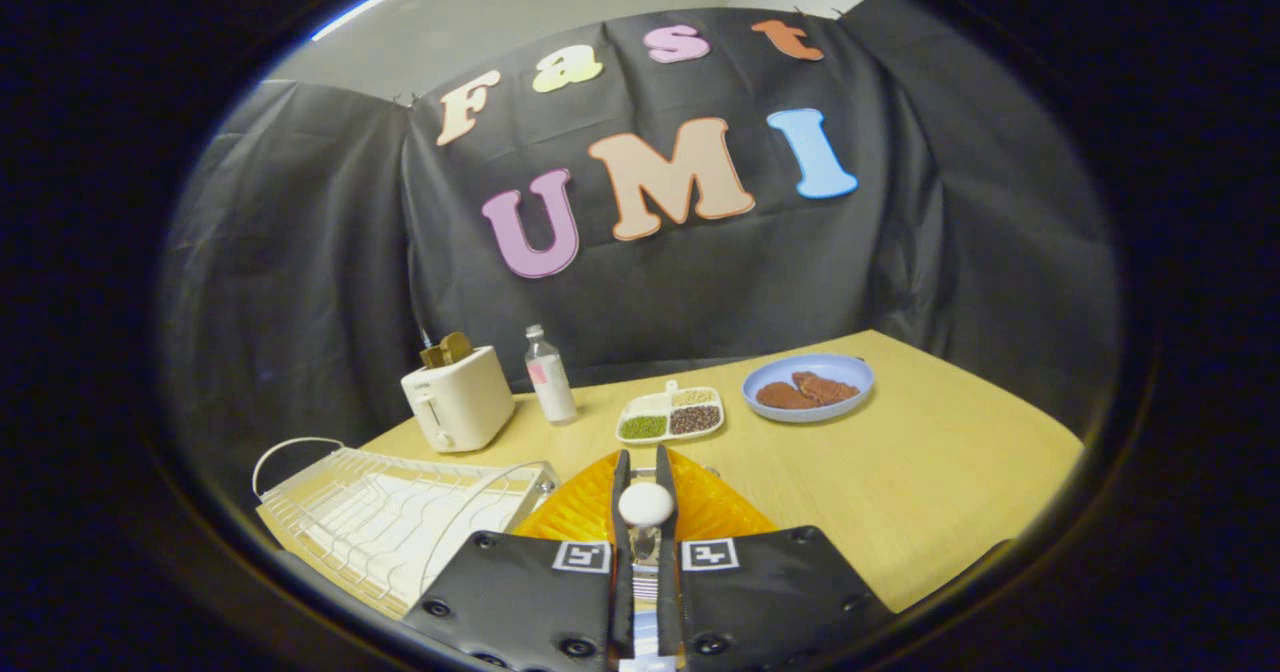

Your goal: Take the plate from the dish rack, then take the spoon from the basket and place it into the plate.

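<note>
My gripper (642, 464) is shut on a spoon (645, 503). The spoon's white rounded end sits between the two fingers, and its handle runs back down the narrow gap. Directly under and just ahead of the fingers lies an orange ribbed plate (580, 514) on the yellow table. The spoon hangs over the plate's middle; I cannot tell whether it touches it. Left of the fingers stands the white wire dish rack (385, 517) with nothing in its slots.
Beyond the plate lies a small divided tray (670, 415) of beans and grains. A blue plate (808, 386) with brown food sits beyond it to the right. A cream toaster (458, 399) and a small bottle (549, 375) stand at the back left. Bare tabletop (930, 482) stretches right.
</note>
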Motion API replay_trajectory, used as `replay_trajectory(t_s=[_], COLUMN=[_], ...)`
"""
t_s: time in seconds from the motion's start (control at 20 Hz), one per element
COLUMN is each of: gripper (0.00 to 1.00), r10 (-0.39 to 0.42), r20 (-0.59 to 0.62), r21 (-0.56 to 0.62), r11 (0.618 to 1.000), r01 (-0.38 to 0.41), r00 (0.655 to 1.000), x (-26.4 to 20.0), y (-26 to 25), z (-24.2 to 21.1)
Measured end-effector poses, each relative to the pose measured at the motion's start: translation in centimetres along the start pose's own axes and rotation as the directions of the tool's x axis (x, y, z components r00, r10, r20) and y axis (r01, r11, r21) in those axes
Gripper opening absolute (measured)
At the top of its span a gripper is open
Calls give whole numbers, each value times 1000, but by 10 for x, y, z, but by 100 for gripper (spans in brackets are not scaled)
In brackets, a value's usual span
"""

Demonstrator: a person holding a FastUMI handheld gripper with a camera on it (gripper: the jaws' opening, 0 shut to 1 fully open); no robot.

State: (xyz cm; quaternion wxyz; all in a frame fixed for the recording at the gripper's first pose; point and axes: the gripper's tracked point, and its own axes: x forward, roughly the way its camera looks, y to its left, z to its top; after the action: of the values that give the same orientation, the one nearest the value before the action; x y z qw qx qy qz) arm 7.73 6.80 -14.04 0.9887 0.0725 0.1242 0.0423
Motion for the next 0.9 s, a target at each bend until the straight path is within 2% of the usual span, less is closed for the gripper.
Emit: replay_trajectory(t_s=[0.45,0.75,0.9], gripper=[11,11,11], r10=[85,137,102], r20=[129,215,242], r21=[-98,-83,-152], r11=[993,989,986], r01=[-73,-122,-66], r00=[988,967,965], x=[-62,-118,-136], y=[39,54,46], z=[54,48,38])
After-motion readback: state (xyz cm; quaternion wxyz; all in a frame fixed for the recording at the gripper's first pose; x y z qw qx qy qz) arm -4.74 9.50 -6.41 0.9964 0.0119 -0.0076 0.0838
